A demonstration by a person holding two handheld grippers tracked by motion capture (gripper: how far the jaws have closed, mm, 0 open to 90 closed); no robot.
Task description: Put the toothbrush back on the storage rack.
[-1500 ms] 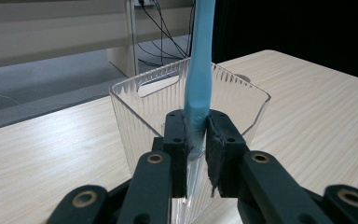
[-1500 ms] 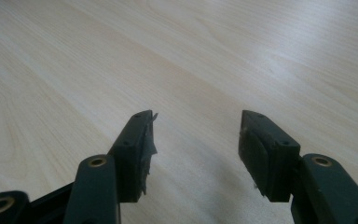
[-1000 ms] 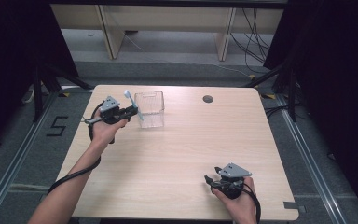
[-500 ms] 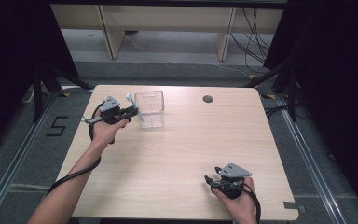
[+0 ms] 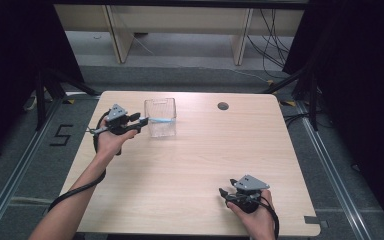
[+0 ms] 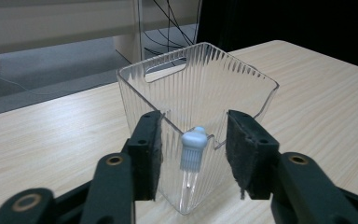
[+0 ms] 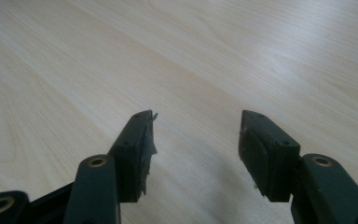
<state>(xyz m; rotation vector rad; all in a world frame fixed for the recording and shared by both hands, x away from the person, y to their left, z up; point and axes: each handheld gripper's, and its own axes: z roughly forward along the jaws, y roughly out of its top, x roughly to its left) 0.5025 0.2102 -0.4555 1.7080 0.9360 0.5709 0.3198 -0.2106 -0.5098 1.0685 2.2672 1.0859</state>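
High view puts my left gripper (image 5: 141,120) at the far left part of the desk (image 5: 190,165), right up against the near wall of a clear ribbed plastic bin (image 5: 161,117). Its jaws stand apart, and a small toothbrush (image 6: 193,145) sits between them, white head toward me, the pale blue handle running away from the gripper over the bin's rim and into it. From the left gripper view I judge the pads (image 6: 150,149) are no longer pinching the brush, since there is a clear gap on both sides; it looks propped on the rim, though I cannot tell exactly what bears it. I hold the gripper low and level with the rim so the brush can slide in rather than drop outside.

My right gripper (image 5: 228,193) rests well apart from the bin, at the near right of the desk, jaws apart with only bare wood ahead of them. It is parked there to stay out of the way.
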